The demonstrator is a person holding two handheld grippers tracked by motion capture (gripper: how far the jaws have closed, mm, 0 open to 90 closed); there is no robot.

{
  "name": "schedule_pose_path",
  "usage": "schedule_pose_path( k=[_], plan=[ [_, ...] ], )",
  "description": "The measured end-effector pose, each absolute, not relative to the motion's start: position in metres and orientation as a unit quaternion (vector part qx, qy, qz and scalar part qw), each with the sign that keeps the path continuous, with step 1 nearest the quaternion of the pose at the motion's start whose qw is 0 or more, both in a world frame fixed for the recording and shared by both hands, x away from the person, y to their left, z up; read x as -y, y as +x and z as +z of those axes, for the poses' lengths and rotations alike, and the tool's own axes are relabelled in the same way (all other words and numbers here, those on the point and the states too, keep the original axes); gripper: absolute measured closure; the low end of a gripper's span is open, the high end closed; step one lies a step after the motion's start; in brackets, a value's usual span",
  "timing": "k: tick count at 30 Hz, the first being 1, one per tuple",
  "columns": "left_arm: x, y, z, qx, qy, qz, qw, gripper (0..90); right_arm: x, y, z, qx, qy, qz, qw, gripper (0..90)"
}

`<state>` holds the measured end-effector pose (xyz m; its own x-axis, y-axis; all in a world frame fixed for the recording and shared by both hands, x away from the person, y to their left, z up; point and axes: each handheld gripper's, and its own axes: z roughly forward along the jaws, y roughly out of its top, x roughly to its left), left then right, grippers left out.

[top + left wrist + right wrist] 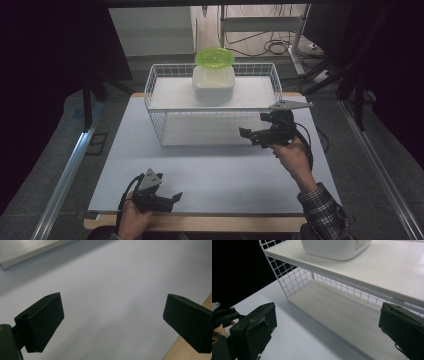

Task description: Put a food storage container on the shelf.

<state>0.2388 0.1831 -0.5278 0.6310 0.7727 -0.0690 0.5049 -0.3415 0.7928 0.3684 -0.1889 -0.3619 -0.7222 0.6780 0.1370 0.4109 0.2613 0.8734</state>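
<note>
**Right gripper raised before the wire shelf**

The right gripper (256, 133), jaws wide and empty, stood near the wire shelf (159, 117), whose top board carried the white container (213, 83) with green lid (214, 57) toward the far side. The left gripper (170, 200), also wide, rested idle on the near-left table (220, 175).

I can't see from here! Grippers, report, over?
Left gripper open, low. Right gripper open, before white wire shelf rack. White plastic green-lidded container on top, untouched.
</note>
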Motion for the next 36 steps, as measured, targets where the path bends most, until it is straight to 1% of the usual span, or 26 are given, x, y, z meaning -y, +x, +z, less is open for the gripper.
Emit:
schedule_pose_path(
  k=[12, 28, 36],
  plan=[
    [-0.183, 0.238, -0.528, -0.396, 0.805, 0.162, 0.412, 2.5, 0.194, 0.356, -0.382, -0.790, 0.345, 0.483, 0.153, 0.0],
    [-0.181, 0.237, -0.529, -0.387, 0.806, 0.170, 0.413, 2.0, 0.197, 0.341, -0.405, -0.798, 0.344, 0.471, 0.154, 0.0],
    [-0.181, 0.237, -0.528, -0.382, 0.809, 0.170, 0.413, 1.9, 0.202, 0.333, -0.414, -0.799, 0.342, 0.467, 0.164, 0.0]
  ],
)
